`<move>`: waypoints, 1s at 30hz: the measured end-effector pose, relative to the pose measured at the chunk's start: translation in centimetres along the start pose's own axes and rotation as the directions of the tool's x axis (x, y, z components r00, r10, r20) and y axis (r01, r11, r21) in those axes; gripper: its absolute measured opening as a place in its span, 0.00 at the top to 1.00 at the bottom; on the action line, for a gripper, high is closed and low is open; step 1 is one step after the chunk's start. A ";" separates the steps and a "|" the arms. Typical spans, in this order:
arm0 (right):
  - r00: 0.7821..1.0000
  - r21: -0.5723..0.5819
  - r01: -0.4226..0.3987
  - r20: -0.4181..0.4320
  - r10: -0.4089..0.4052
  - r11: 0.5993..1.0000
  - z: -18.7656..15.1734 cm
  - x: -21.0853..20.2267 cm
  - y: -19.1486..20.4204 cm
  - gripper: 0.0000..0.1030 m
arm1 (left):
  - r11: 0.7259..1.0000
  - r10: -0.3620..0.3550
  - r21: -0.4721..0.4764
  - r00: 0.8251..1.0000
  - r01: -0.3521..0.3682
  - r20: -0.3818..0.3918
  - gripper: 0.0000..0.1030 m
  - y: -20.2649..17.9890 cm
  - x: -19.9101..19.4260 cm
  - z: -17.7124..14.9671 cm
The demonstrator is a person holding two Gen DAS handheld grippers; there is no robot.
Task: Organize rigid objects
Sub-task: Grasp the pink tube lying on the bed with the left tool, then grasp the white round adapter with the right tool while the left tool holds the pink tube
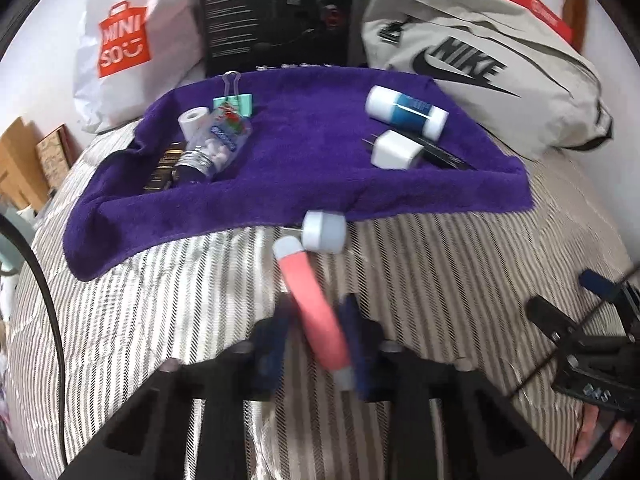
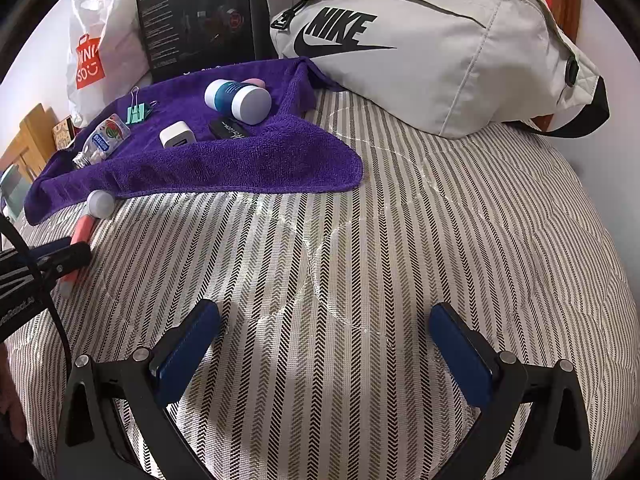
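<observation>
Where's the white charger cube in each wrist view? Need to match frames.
Left wrist: white charger cube sits right of centre on the purple towel, just below the blue-and-white bottle.
Right wrist: it is upper left, on the towel, below and left of the bottle.
Shared landmark: the Nike bag behind the towel.

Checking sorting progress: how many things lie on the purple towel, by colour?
White: 2, charger, roll
White-blue: 1, tub
Teal: 1, clip
Clear: 1, bottle
Black: 2, case, box
Pink: 1, half-hidden object
Total: 8
</observation>
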State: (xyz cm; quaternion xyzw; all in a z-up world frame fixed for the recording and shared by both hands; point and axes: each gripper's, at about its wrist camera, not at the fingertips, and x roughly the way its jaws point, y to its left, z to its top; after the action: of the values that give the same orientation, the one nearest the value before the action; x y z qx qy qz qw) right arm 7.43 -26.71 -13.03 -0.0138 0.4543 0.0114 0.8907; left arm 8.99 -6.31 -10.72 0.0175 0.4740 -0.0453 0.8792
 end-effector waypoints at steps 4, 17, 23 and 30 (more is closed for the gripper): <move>1.000 0.001 -0.001 0.000 0.001 1.000 0.0 0.0 -0.1 0.00 | 0.995 -0.095 -0.036 0.995 0.095 -0.015 0.83 1.7 -0.6 -0.6; 0.993 -0.026 -0.118 -0.017 0.118 0.993 0.9 -1.4 2.3 0.05 | 0.997 -0.054 -0.053 0.999 0.053 -0.009 0.83 8.1 -2.4 -1.6; 0.986 -0.152 -0.158 0.031 0.165 0.976 2.5 -2.7 7.6 0.11 | 0.997 -0.041 -0.071 0.999 0.040 -0.015 0.83 10.3 -2.4 -2.0; 0.975 -0.232 -0.218 -0.012 0.221 0.948 4.2 -0.7 12.9 0.26 | 0.995 -0.062 -0.081 0.998 0.060 -0.019 0.83 11.4 -1.9 -2.0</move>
State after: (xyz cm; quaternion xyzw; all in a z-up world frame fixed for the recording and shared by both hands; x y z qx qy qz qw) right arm 10.03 -13.66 -10.18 -0.0671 0.4422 0.1634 0.8794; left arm 7.37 5.35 -10.33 -0.0319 0.4854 -0.0530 0.8721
